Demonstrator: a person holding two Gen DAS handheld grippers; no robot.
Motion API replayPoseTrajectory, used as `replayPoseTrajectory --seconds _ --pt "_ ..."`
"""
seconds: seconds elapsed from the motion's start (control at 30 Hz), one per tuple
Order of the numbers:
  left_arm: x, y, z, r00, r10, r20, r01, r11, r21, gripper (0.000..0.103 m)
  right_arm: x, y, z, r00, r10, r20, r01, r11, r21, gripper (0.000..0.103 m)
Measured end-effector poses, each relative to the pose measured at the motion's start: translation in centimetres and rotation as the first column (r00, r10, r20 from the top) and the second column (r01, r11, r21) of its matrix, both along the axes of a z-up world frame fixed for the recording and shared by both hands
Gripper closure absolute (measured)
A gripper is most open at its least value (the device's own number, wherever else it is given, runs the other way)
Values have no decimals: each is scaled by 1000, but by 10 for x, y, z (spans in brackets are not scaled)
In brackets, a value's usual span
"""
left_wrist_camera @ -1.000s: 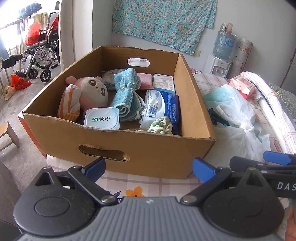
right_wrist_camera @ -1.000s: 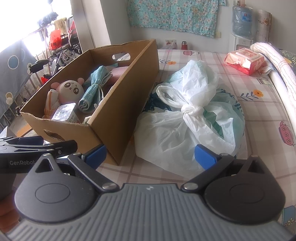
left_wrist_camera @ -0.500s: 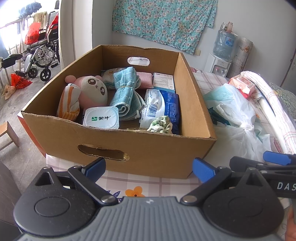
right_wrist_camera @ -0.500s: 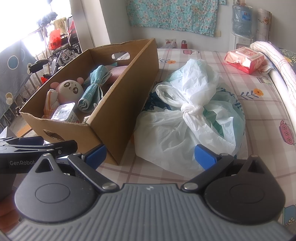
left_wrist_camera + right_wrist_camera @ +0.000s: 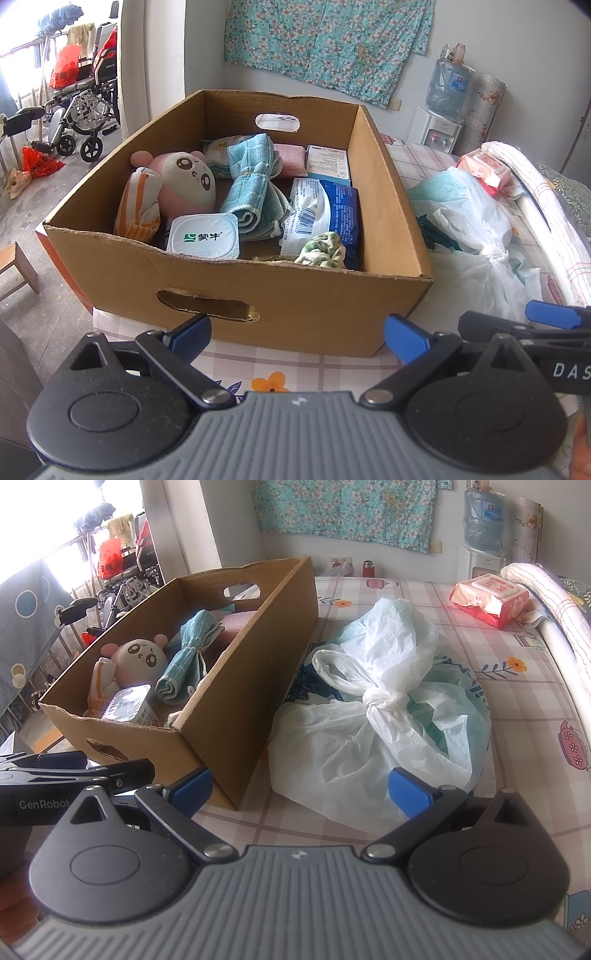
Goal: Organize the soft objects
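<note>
A brown cardboard box (image 5: 295, 314) (image 5: 258, 686) stands on the checked tablecloth. Inside it lie a pink plush toy (image 5: 184, 181) (image 5: 136, 657), a rolled blue towel (image 5: 251, 177) (image 5: 184, 668), a striped orange cloth (image 5: 136, 206), a yoghurt cup (image 5: 203, 240), a blue-and-white wipes pack (image 5: 325, 210) and a green scrunchie (image 5: 323, 253). My left gripper (image 5: 297, 334) is open, hovering just before the box's near wall. My right gripper (image 5: 299, 788) is open too, near the box's corner, with a knotted white plastic bag (image 5: 384, 709) (image 5: 476, 229) ahead of it.
A pink wipes pack (image 5: 489, 598) and a rolled quilt (image 5: 546, 594) lie at the table's far right. A water dispenser (image 5: 443, 107) stands by the back wall. A wheelchair (image 5: 81, 110) and a wooden stool (image 5: 14, 269) are on the floor to the left.
</note>
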State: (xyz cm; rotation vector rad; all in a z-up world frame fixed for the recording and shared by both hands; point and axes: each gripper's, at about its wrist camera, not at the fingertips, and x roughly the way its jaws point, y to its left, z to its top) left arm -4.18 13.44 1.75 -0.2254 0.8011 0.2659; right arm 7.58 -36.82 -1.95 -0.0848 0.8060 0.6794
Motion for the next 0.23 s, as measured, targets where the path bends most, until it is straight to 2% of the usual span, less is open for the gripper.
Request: replayPoseTrajectory --seconds 0.23 --pt "0 0 0 1000 0 -1 0 1000 1 2 0 0 0 1000 0 -1 0 1000 0 1"
